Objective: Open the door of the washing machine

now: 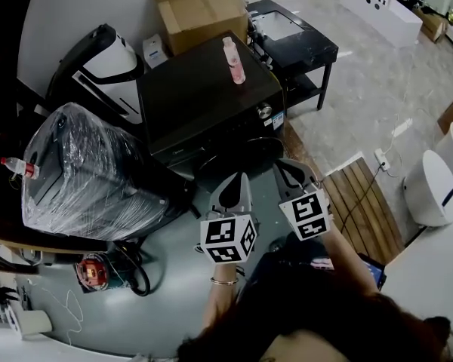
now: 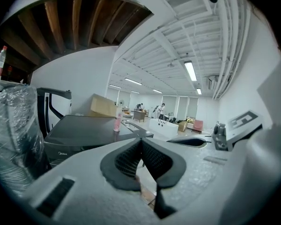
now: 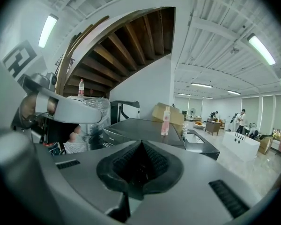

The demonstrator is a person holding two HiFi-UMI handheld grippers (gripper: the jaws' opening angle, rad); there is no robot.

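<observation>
Hovering side by side before the washer [image 1: 204, 96], left tool [image 1: 237, 187] and right tool [image 1: 288, 169], jaws together, empty.

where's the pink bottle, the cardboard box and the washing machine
pink bottle [image 1: 234, 61], head view, middle of its body
cardboard box [image 1: 202, 13], head view, its closed top flaps
washing machine [image 1: 200, 93], head view, bare part of its dark top

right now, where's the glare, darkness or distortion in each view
Head view: dim, the washing machine top reads nearly black, left side in shadow. Left gripper view: strong fisheye curve, ceiling light blown out. Right gripper view: same fisheye, black rim, bright strip light.
</observation>
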